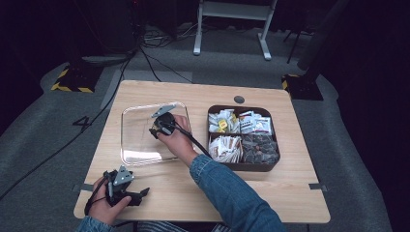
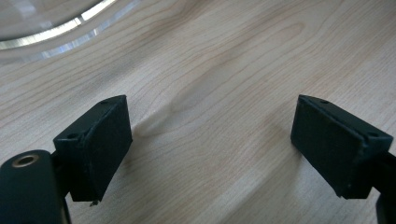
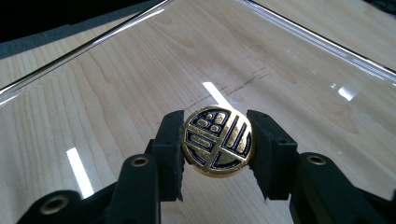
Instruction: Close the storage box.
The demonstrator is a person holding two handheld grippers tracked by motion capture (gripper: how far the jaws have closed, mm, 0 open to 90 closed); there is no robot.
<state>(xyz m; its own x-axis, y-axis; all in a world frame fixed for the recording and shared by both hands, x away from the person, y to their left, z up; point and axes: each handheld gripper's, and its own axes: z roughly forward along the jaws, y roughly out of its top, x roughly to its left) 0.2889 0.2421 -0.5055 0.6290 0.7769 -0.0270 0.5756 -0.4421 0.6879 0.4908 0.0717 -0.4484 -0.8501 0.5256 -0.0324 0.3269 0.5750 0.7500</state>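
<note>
My table (image 1: 159, 92) sits lit from overhead in a dark room, white glare streaks cross the clear tray (image 3: 116, 79), and my left gripper view blurs up close.

My right arm, in a denim sleeve (image 1: 232, 191), runs from the bottom middle of the high view up toward the centre, where my right hand (image 1: 178, 140) holds the right gripper (image 3: 217, 142) with its jaws pointing to the upper left and drawn in close together. My left hand (image 1: 104, 205) sits low in the bottom left corner, holding the left gripper (image 2: 210, 154) pointed to the right with its jaws spread wide apart.
</note>
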